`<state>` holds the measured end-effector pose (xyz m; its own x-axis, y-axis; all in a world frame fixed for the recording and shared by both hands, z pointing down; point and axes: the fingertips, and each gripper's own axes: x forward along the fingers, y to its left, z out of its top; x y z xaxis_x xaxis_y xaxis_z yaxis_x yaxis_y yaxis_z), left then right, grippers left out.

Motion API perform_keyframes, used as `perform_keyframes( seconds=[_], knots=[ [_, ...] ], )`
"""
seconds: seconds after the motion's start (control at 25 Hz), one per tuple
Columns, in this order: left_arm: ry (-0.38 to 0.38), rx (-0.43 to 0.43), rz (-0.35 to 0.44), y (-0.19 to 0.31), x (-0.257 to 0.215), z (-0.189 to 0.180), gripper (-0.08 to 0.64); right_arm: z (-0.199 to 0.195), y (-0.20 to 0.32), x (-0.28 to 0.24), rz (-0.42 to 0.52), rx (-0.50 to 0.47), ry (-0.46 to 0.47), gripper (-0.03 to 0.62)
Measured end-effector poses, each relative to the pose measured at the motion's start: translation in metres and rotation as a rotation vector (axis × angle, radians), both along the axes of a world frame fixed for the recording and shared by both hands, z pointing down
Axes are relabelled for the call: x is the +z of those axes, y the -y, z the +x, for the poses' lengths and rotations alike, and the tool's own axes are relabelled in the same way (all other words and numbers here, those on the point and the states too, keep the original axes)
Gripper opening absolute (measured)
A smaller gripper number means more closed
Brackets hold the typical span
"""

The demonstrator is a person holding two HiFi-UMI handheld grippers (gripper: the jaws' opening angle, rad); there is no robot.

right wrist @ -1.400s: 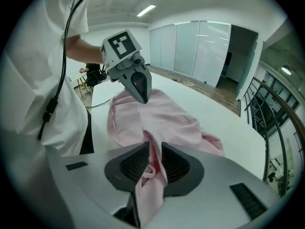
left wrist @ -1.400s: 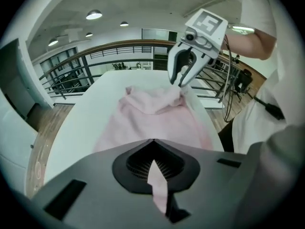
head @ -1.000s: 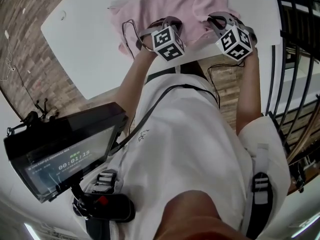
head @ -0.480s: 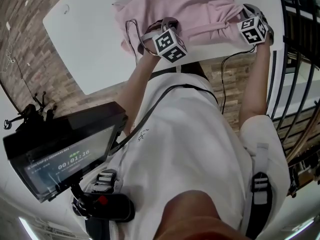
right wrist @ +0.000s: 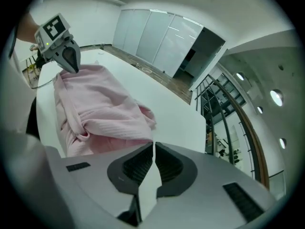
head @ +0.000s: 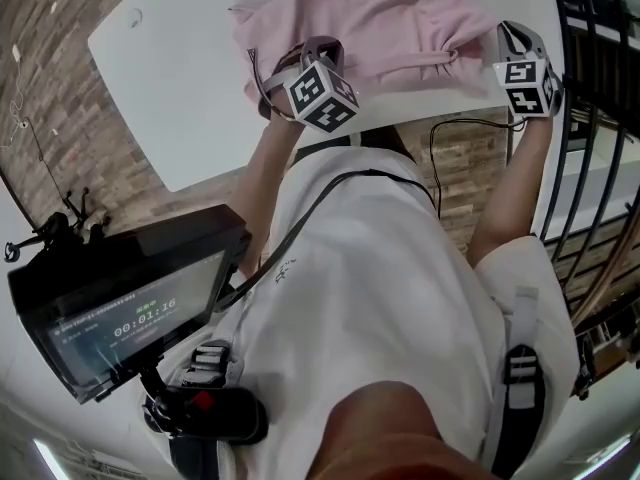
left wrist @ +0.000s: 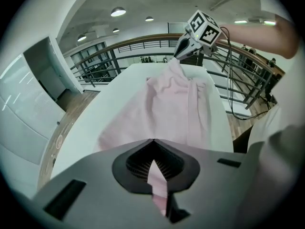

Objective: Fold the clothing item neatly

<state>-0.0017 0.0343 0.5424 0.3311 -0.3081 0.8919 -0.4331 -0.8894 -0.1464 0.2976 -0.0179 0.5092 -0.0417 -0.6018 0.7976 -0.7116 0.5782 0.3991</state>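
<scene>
Left gripper view settles one hold plainly: the left gripper [left wrist: 153,141] has its jaws pressed together on a strip of the pink garment [left wrist: 162,104], which runs back between them. In the same view the right gripper [left wrist: 180,53] stands at the far end of the cloth, and the cloth rises into a small peak at its tip. In the right gripper view its jaws have just been closing and meet at the tips. The slit behind the tips shows pale like the table [right wrist: 176,113], not pink, so I judge that it bites only the very edge of the fabric.

Head view places the garment on the near right part of the white table, stretched between the two grippers. The left one is at its near left hem and the right one at its right end, close to the table's right edge.

The weak point is that shallow right pinch. A harder pull apart would likely slide the hem out, and that side would drop slack and crooked. A knot of gathered folds [head: 452,56] sits just left of the right gripper; laid down as it is, it would be trapped as a lump inside the fold. With the cloth so near the right and near edges, a drag that way could spill it off the table.
</scene>
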Motion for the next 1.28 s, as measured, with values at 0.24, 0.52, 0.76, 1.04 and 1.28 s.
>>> perform_keyframes(
  seconds=[0.24, 0.52, 0.76, 1.04, 1.28],
  knots=[
    [-0.056, -0.047, -0.032, -0.007, 0.013, -0.002, 0.002, 0.012, -0.003, -0.008, 0.07, 0.084, 0.048, 0.003],
    [-0.075, -0.183, -0.068, -0.009, 0.027, -0.021, 0.002, -0.126, -0.039, 0.026, -0.094, -0.126, 0.413, 0.003],
    [-0.088, -0.381, -0.066, -0.005, 0.071, -0.067, 0.002, -0.125, -0.043, 0.087, -0.092, -0.175, 0.239, 0.003],
    [-0.039, -0.354, -0.009, 0.008, 0.075, -0.068, 0.002, -0.119, -0.03, 0.086, -0.101, -0.061, 0.398, 0.003],
    [0.054, -0.286, 0.106, 0.016, 0.056, -0.059, 0.002, -0.117, -0.017, 0.037, 0.058, -0.086, 0.315, 0.003]
  ],
)
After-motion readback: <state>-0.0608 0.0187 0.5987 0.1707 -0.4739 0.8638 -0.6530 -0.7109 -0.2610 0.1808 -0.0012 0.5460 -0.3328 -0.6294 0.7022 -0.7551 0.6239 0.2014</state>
